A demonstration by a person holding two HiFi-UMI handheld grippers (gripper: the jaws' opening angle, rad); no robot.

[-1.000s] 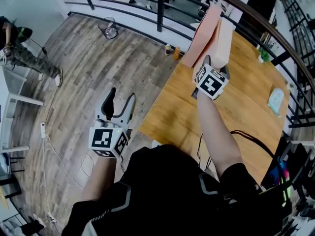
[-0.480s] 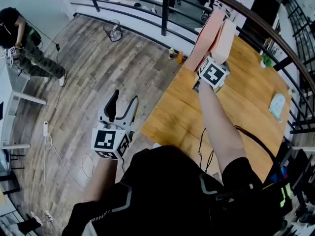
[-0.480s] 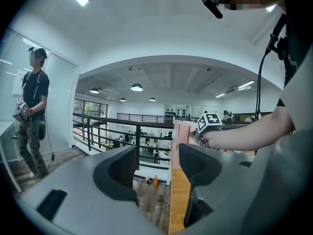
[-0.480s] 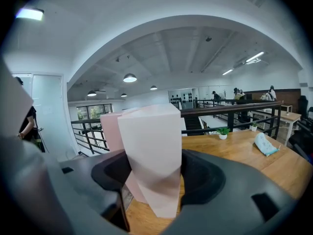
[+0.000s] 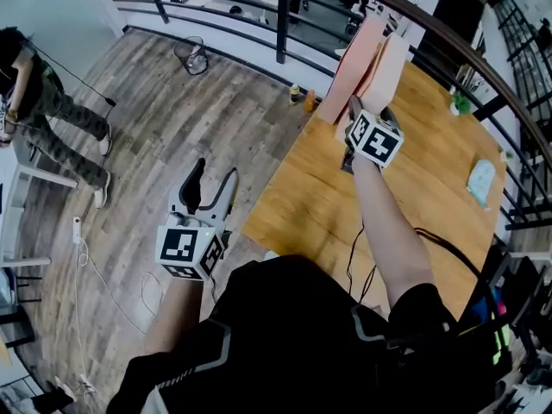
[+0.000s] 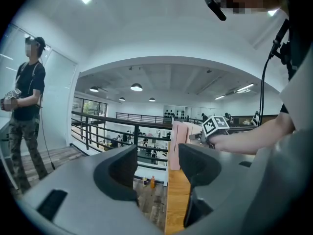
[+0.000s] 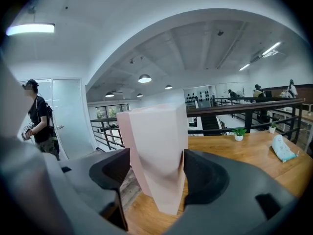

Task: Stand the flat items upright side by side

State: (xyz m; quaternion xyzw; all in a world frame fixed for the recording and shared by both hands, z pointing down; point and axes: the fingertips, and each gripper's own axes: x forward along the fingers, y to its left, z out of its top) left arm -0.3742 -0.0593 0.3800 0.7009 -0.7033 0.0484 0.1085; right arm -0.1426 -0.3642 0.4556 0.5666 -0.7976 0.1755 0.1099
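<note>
Grey-brown wood-plank flooring fills the left of the head view, with a honey-coloured wooden table on the right. Nearest, the left gripper hovers over the floor, off the table, jaws apart and empty. Farther out, the right gripper reaches to the table's far corner. Its jaws have just been opening and sit loosely around a pale cream-pink flat cardboard box, which stands on end between them. Touching it on the left, a taller salmon-pink flat box stands upright too, seemingly leaning. Beyond runs a black metal railing. Both boxes are close to the table edge. With the grip loosened, a jaw brushing them on its way out could tip the narrow-based pair flat or off the table.
</note>
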